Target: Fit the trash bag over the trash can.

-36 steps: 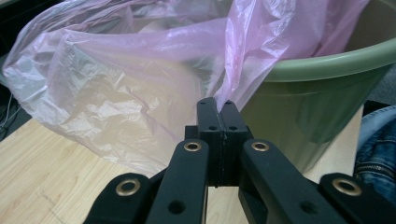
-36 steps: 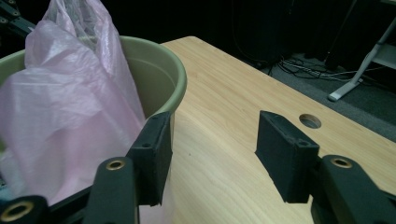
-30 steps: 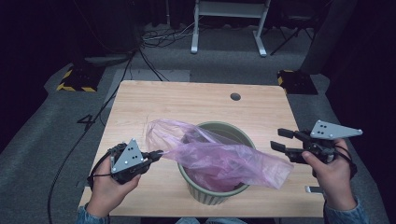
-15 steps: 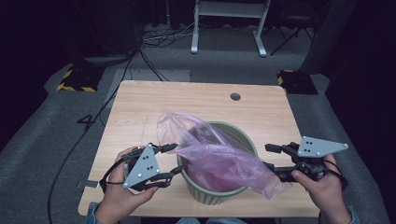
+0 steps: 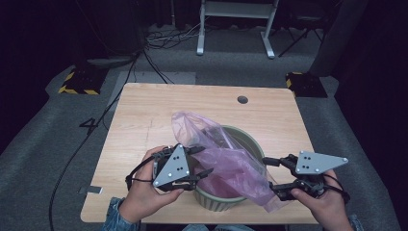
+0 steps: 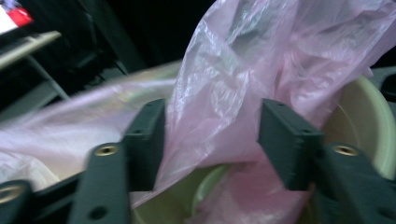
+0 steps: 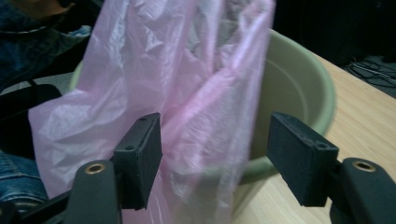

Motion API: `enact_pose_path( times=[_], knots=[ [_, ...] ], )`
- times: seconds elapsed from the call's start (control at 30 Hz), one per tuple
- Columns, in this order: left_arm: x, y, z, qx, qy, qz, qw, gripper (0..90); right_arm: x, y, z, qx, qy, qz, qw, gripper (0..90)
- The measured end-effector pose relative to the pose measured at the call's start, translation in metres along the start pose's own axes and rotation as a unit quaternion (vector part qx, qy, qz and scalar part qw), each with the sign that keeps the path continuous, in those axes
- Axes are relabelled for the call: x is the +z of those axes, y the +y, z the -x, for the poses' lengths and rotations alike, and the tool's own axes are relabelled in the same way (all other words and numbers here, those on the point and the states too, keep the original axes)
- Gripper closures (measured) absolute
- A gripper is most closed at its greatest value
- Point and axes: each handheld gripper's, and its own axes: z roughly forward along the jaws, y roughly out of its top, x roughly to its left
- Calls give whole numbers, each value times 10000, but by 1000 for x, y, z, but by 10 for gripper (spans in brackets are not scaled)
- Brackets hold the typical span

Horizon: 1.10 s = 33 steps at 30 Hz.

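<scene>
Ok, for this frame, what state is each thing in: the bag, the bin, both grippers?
pink plastic bag: crumpled, partly inside the bin, draped over its right rim
green bin: upright on the table
left gripper: open, jaws just closing, bag film between them
right gripper: open, jaws just opening, bag beside them

Bin floor: hidden from me under the pink bag in the high view.
Bin rim: cut off by my left gripper view's right edge.
Bag's left side: smeared by blur in that view.
My forearms: cut off at the bottom edge.
</scene>
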Motion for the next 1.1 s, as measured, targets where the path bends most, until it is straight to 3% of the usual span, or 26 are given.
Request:
enact_pose_path(
  times=[0.03,0.1,0.13,0.23,0.5,0.7,0.8,0.9,0.97,1.1],
  knots=[
    [1,-2,1,9,-55,-83,10000,510,0,0,0,0,0,0,10000,350],
    [1,-6,2,31,-182,-221,9996,689,2,1,-2,-32,26,-27,10000,349],
    [0,-8,2,26,-221,-262,9994,820,3,1,0,-12,27,-20,10000,348],
    [-9,-15,2,-56,-218,-337,9992,890,4,1,5,55,-34,12,10000,347],
    [-23,-21,4,-104,-149,-294,9994,898,4,7,14,153,-122,84,9998,365],
    [-20,-23,3,-130,-252,-205,9994,898,24,11,27,406,211,-127,9989,382],
    [-15,-19,5,-17,-325,-214,9992,898,35,19,33,421,376,-197,9982,402],
    [-15,-17,7,34,-339,-205,9992,897,42,22,32,310,547,-405,9972,647],
    [-17,-20,6,-34,-305,-192,9993,897,43,21,29,177,520,-491,9973,779],
    [-24,-26,4,-121,-201,-212,9995,897,33,18,28,-55,170,-365,9992,891]
  ],
)
